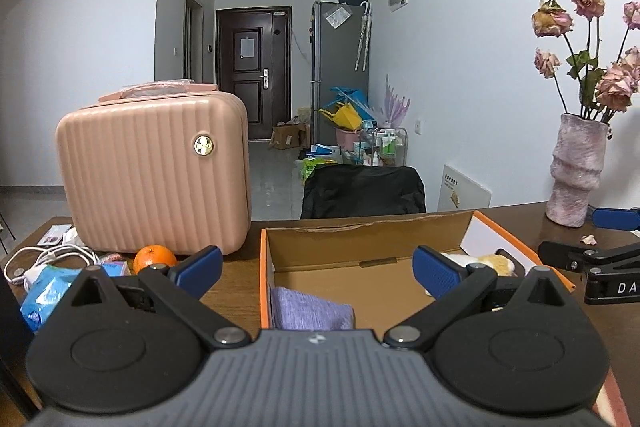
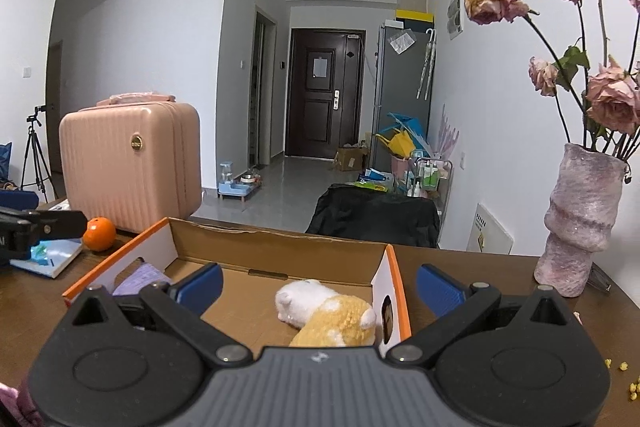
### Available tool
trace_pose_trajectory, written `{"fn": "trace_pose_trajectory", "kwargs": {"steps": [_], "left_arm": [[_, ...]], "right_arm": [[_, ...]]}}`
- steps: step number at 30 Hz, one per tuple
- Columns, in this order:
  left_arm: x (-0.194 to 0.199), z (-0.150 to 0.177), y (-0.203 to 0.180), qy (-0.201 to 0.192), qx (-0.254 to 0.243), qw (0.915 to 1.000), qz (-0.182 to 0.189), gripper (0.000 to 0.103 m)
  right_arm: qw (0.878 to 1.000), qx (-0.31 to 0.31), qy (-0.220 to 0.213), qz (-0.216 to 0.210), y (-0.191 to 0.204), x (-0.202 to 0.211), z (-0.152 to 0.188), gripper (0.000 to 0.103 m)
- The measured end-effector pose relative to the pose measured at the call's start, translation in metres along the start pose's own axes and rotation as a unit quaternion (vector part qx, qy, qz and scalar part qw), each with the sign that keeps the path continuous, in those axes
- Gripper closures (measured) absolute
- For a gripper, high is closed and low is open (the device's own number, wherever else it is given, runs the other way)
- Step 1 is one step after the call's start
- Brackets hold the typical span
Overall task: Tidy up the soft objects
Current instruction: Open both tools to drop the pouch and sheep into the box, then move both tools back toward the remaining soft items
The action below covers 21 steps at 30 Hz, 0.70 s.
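With both my left gripper (image 1: 316, 265) and right gripper (image 2: 318, 285) spread wide and empty above the orange-edged cardboard box (image 2: 280, 247), the white-and-yellow plush toy (image 2: 326, 313) and folded lilac cloth (image 1: 310, 311) lay inside at opposite ends, seemingly to keep them sorted.

A dark wooden table (image 1: 236, 279) is holding an open cardboard box (image 1: 344, 239), a pink ribbed case (image 1: 152, 175), an orange (image 1: 154, 258), a white cable (image 1: 52, 255), a blue packet (image 1: 46, 293) and a pink vase (image 1: 576, 171)
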<state>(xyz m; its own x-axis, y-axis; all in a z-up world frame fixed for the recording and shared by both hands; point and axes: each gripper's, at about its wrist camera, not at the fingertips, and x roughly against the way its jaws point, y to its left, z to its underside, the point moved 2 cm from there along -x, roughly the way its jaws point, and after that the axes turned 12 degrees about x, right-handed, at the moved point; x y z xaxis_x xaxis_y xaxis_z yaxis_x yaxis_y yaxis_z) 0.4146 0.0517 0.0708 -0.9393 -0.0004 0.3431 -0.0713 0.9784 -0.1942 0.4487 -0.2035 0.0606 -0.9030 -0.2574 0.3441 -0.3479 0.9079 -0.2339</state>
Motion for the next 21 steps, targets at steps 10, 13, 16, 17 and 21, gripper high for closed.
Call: {"fn": "trace_pose_trajectory", "kwargs": {"steps": [10, 13, 16, 17, 21], "left_arm": [[0.031, 0.01, 0.001, 0.004, 0.005, 1.0, 0.004, 0.0], [0.04, 0.012, 0.001, 0.006, 0.006, 1.0, 0.004, 0.0], [0.048, 0.015, 0.001, 0.011, 0.005, 0.9999, 0.004, 0.0], [0.05, 0.016, 0.001, 0.012, 0.005, 0.9999, 0.004, 0.0], [0.062, 0.022, 0.0, 0.017, 0.003, 0.9998, 0.004, 0.0]], "right_arm": [[1.0, 0.006, -0.003, -0.005, 0.012, 0.03, 0.011, 0.0], [1.0, 0.01, -0.002, -0.007, 0.017, 0.039, 0.014, 0.0], [1.0, 0.014, -0.002, -0.009, 0.02, 0.049, 0.016, 0.0], [1.0, 0.014, -0.001, -0.009, 0.021, 0.052, 0.017, 0.0], [1.0, 0.016, -0.001, -0.009, 0.024, 0.067, 0.022, 0.0]]}}
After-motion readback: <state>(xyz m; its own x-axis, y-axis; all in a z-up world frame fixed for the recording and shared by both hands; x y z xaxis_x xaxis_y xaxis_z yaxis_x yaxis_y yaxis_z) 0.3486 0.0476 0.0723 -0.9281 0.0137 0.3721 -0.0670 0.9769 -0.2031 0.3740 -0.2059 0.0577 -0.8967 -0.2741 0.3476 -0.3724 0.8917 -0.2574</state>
